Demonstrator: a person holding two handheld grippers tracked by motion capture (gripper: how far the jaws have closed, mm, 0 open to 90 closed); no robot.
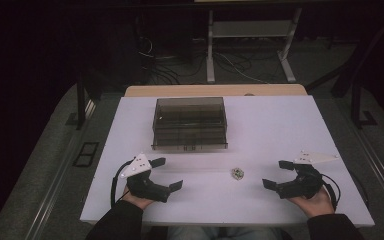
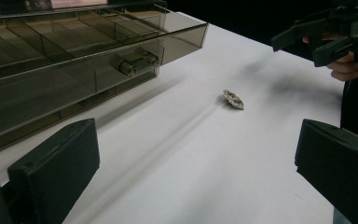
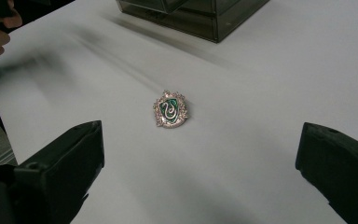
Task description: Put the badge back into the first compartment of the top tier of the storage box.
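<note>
We have a small silver-edged badge with a green enamel shield and a pale snake on it (image 3: pixel 170 109) lying flat on the white table (image 1: pixel 280 125), between our two hands and a little nearer the right one, well in front of the smoky transparent plastic drawer box (image 1: pixel 190 122). Our left gripper (image 1: pixel 167 174) and right gripper (image 1: pixel 276 174) both rest low near the table's front edge with jaws spread wide, holding nothing.

The main risk, as we judge it, lies in how flat and thin the badge is. Broad black jaws closing from the sides could ride over it, skid it across the smooth table, or flip it out of the pinch. If it carries a pin or clasp underneath, it may rock or twist as we squeeze. Should the drawer box be where it goes, a light box could slide away when we pull its small metal knob (image 2: pixel 134 64) one-handed.

We cannot see the badge's underside at all. From the high view it is only a pale speck, its design unreadable. The box's dark walls blur the compartments inside, and we cannot tell whether they hold anything or whether any drawer is ajar.
</note>
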